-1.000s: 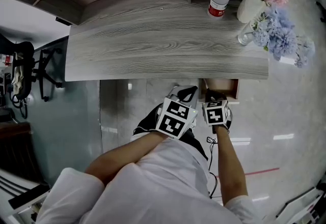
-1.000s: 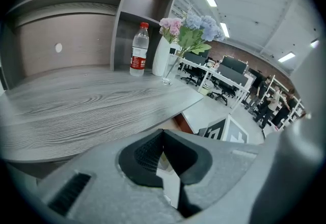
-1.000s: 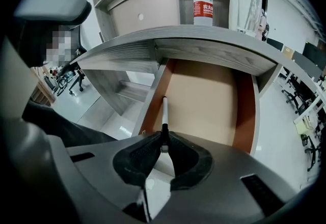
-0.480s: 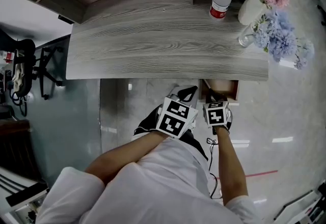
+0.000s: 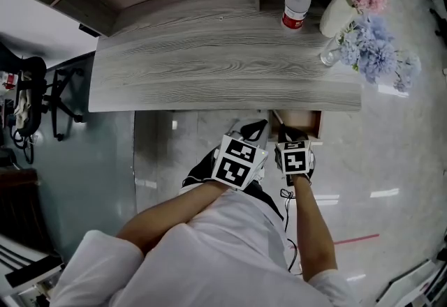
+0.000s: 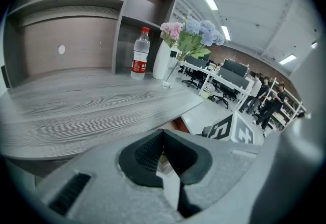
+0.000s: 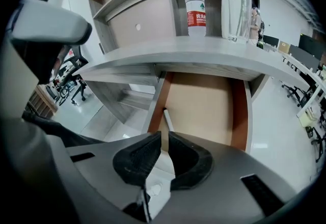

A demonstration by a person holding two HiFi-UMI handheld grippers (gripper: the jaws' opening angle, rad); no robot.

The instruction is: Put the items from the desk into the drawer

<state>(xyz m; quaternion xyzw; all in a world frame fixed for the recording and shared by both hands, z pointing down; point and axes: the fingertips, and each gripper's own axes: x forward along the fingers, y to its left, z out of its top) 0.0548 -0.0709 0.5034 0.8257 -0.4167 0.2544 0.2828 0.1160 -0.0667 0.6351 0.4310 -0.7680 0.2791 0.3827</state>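
Low at the frame's middle, the left gripper (image 6: 163,135) has its jaws pressed together on nothing. Just right of it, the right gripper (image 7: 164,142) hangs over the open drawer (image 7: 239,116), jaws a sliver apart and apparently empty. A white pen-like stick (image 7: 166,117) lies inside by the left wall. At upper right on the desk (image 5: 209,54) stands the water bottle (image 5: 296,2). It is probably smooth, slightly yielding plastic, best pinched across its labelled waist. The glass vase (image 5: 330,54) nearby looks fragile.
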